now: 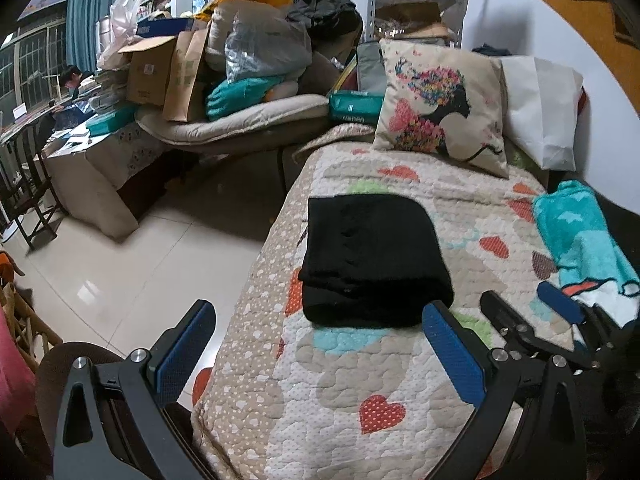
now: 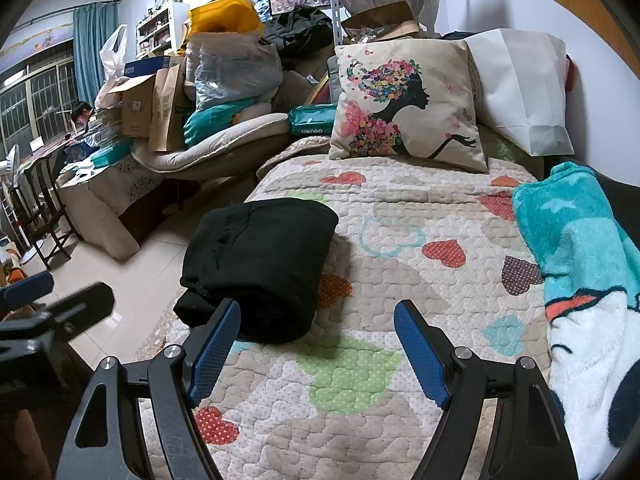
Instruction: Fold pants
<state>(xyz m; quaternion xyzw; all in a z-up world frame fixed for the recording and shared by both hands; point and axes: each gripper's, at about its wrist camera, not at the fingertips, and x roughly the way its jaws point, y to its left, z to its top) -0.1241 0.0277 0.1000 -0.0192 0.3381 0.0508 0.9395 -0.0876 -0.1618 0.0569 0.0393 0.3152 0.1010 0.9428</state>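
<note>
The black pants [image 1: 368,260] lie folded into a compact stack on the heart-patterned quilt [image 1: 328,400], near the bed's left edge. They also show in the right wrist view [image 2: 256,268]. My left gripper [image 1: 320,336] is open and empty, just in front of the stack, not touching it. My right gripper [image 2: 316,340] is open and empty, to the right of the stack's near edge, above the quilt [image 2: 360,380]. The right gripper also shows in the left wrist view [image 1: 524,312], and the left one in the right wrist view [image 2: 56,296].
A printed cushion [image 2: 404,108] and a white bag [image 2: 524,92] stand at the bed's far end. A teal and white fleece blanket [image 2: 580,280] lies along the right side. Tiled floor [image 1: 120,272] drops off left of the bed, with piled boxes and bags [image 1: 192,72] beyond.
</note>
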